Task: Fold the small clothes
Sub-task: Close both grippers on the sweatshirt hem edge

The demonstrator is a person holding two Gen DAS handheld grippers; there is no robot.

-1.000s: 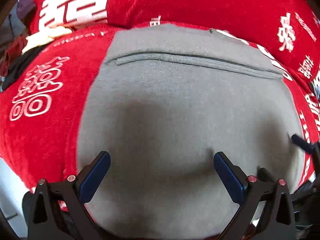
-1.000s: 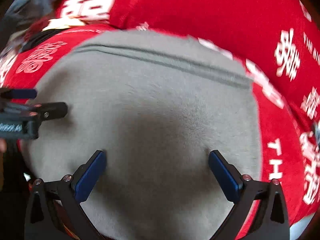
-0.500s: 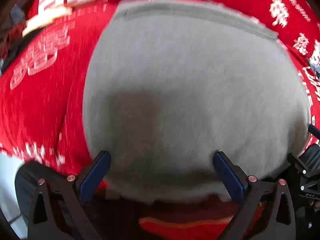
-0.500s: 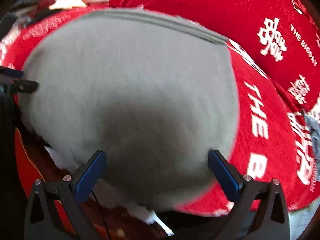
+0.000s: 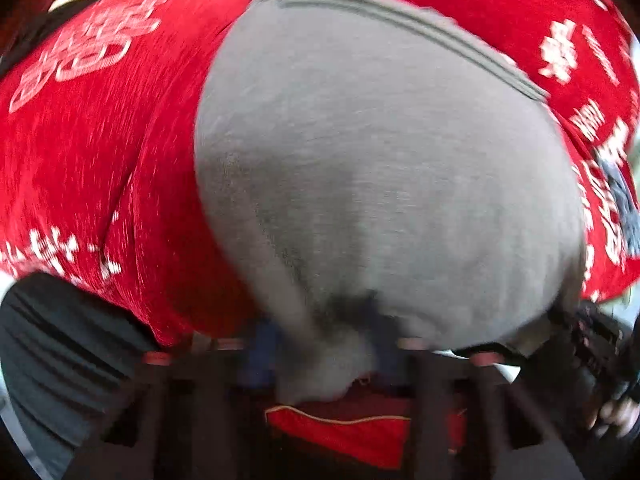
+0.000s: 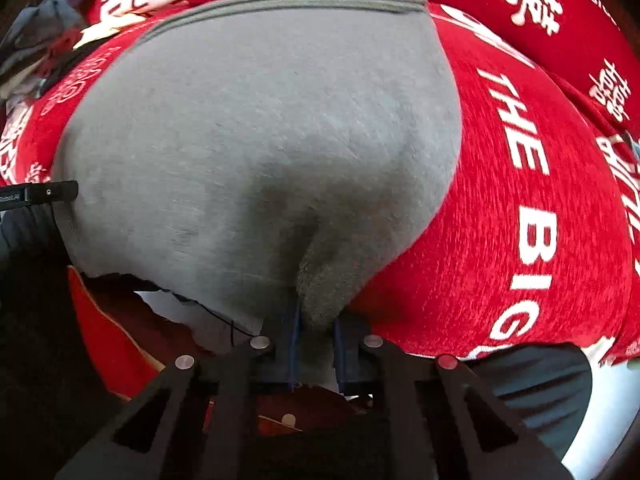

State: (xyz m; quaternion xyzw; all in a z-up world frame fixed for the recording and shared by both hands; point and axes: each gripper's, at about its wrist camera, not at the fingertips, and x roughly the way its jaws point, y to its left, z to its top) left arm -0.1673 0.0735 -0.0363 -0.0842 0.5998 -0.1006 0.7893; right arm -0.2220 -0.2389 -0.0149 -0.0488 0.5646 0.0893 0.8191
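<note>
Right wrist view: grey garment (image 6: 260, 128), near hem bunched between closing right gripper (image 6: 316, 344) jaws.

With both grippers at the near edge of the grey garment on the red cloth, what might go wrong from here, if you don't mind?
1. Both grippers are closing on only a small bunch of the grey garment: the left gripper and right gripper might lose the hem when lifting.
2. The red printed cloth lies right beneath, so it may be pinched and dragged along.
</note>
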